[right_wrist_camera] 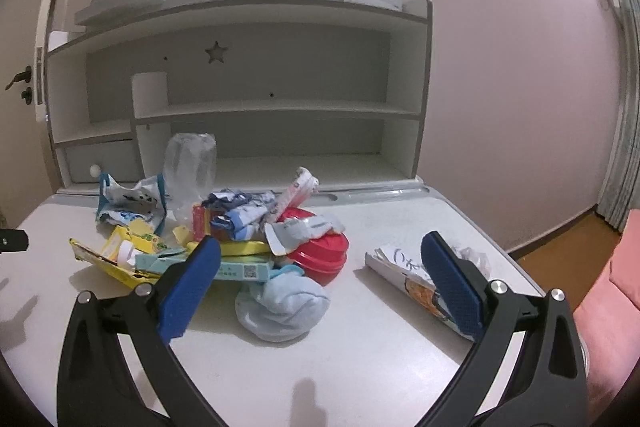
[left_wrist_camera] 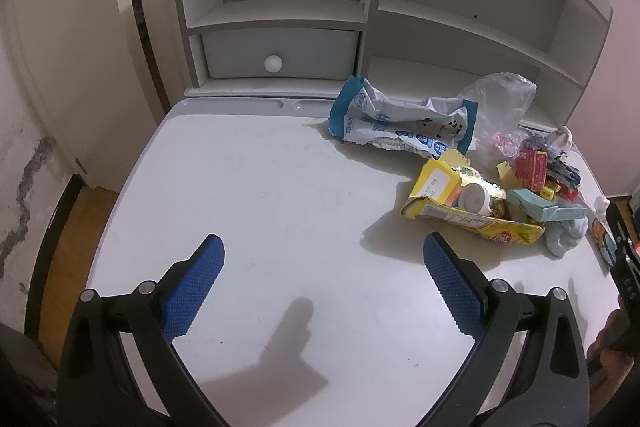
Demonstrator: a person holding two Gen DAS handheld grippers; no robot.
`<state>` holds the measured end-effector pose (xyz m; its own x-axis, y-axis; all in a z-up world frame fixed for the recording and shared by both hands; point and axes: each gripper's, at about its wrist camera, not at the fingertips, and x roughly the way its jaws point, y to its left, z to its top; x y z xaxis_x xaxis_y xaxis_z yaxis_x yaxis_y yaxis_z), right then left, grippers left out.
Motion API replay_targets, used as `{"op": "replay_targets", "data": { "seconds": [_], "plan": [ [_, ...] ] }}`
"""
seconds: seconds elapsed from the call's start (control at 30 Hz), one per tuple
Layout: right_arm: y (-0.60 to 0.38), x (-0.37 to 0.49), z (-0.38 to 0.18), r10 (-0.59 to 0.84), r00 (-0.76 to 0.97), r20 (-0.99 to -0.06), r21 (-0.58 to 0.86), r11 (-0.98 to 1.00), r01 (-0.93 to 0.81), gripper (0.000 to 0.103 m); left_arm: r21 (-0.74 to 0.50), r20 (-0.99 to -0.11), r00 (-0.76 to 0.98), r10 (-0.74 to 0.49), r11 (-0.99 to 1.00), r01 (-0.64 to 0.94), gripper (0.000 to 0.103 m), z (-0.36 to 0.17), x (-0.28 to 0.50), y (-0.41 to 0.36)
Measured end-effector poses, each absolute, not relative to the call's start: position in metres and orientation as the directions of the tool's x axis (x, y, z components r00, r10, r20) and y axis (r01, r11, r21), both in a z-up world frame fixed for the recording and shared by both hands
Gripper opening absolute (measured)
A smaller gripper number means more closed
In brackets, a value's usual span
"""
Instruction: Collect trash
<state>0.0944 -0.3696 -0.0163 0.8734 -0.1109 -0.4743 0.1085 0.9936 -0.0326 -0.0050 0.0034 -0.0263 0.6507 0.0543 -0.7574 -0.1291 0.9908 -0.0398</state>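
- Your left gripper (left_wrist_camera: 323, 255) hung over bare desk (left_wrist_camera: 248, 195), jaws spread wide, nothing in them.
- Your right gripper (right_wrist_camera: 320, 259) also had its jaws wide apart and empty, aimed at the trash pile (right_wrist_camera: 224, 235).
- Trash sat bunched at the back-middle of the desk, right of your left gripper: blue-white wrapper (left_wrist_camera: 400, 123), clear bag (left_wrist_camera: 500, 99), yellow carton (left_wrist_camera: 452, 195) with a white cap (left_wrist_camera: 474, 199) in it, teal box (right_wrist_camera: 236, 269), small red box (left_wrist_camera: 530, 165).
- A red lidded tub (right_wrist_camera: 320, 255) lay under the pile's right side, with a torn wrapper draped across it; a pale blue sock (right_wrist_camera: 288, 303) touched the pile's near edge, closest to your right jaws.
- One rolled printed packet (right_wrist_camera: 412, 279) lay apart from the pile, partly hidden behind your right gripper's right finger.
- No bin or bag to drop into showed in either view.
- Step, as I judged it: gathering looked mostly done, with the stray packet still out and no grasp begun.
- Next move likely called for you to shift the right gripper right and down over the packet, line the jaws across its narrow side, and close.
- The packet looked thin and flat on the desk, so you probably needed a low approach to get a finger under an edge.
- Your left gripper could have steadied the pile; the light wrappers looked easy to scatter.
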Motion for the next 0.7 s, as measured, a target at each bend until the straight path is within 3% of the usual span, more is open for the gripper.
{"op": "replay_targets", "data": {
  "seconds": [0.37,0.7],
  "plan": [
    [-0.365,0.093,-0.001,-0.106,0.831,-0.545,-0.081,0.994,0.074,0.097,-0.043,-0.754,0.656,0.037,0.994,-0.105,0.097,-0.024,-0.009,0.002],
    [-0.38,0.09,-0.015,-0.076,0.796,-0.6,-0.006,0.996,0.091,0.097,-0.047,-0.752,0.659,0.032,0.994,-0.103,0.097,-0.022,-0.013,0.002]
  ]
}}
